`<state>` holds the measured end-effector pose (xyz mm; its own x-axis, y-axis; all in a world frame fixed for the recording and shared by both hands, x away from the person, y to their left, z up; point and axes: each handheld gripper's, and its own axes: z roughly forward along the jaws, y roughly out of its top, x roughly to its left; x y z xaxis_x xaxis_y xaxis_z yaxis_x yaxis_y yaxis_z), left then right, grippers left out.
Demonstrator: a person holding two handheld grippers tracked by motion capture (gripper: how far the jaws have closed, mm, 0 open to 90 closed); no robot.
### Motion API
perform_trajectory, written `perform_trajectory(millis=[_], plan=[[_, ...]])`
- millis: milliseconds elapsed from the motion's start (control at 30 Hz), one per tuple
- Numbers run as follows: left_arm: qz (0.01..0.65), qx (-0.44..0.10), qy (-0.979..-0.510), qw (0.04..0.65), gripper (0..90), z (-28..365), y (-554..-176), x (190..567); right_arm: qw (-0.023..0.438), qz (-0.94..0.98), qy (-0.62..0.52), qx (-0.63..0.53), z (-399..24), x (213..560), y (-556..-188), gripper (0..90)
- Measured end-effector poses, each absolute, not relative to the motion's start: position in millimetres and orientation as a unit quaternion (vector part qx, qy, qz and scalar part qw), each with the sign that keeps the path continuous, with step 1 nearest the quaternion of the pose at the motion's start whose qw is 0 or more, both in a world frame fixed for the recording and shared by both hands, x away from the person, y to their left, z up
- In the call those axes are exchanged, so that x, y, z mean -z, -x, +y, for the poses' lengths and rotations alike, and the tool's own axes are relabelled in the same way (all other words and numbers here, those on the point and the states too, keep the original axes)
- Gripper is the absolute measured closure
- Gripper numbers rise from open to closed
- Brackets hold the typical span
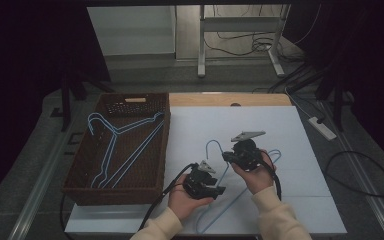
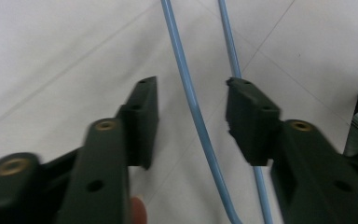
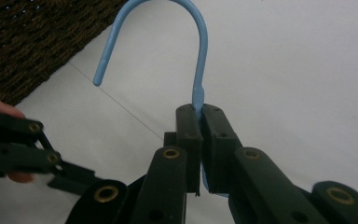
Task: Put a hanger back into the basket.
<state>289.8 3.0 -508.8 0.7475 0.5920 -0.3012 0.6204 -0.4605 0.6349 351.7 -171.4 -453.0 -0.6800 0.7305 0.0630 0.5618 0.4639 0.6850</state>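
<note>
Forearms in cream sleeves are seen nearest, over the white worktop beside a brown basket. On the worktop lies a blue hanger; its neck is clamped by the right gripper, while the left gripper straddles one wire, jaws half-open, untouching.

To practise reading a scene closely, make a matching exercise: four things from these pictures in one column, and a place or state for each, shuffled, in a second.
Things:
1. Right gripper
2. Left gripper
3. Basket
4. Hanger on the sheet

Places or states:
A. Holds other blue hangers
B. Jaws apart, a blue wire between them, untouched
C. Shut on the hanger's neck, just below the hook
D. Lies on the white sheet, held by one gripper

Pairs: 1-C, 2-B, 3-A, 4-D
</note>
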Motion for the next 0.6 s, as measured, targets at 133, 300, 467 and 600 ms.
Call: perform_trajectory(millis=[133,300,467,600], plan=[[0.358,0.04,-0.852,0.381,77.5,2.5,-292.4,512.3,0.121,0.844,-0.383,-0.354,-173.1,451.7,-351.0,86.5],[0.372,0.047,-0.839,0.395,81.9,6.5,-293.5,510.3,0.12,0.835,-0.389,-0.369,-179.1,448.1,-347.9,86.3],[0.381,0.045,-0.828,0.41,84.6,9.4,-293.6,507.3,0.118,0.823,-0.387,-0.398,-189.9,443.2,-342.1,80.4],[0.378,0.037,-0.821,0.427,85.8,12.3,-290.9,502.0,0.12,0.807,-0.373,-0.442,-205.1,438.4,-326.6,61.5]])
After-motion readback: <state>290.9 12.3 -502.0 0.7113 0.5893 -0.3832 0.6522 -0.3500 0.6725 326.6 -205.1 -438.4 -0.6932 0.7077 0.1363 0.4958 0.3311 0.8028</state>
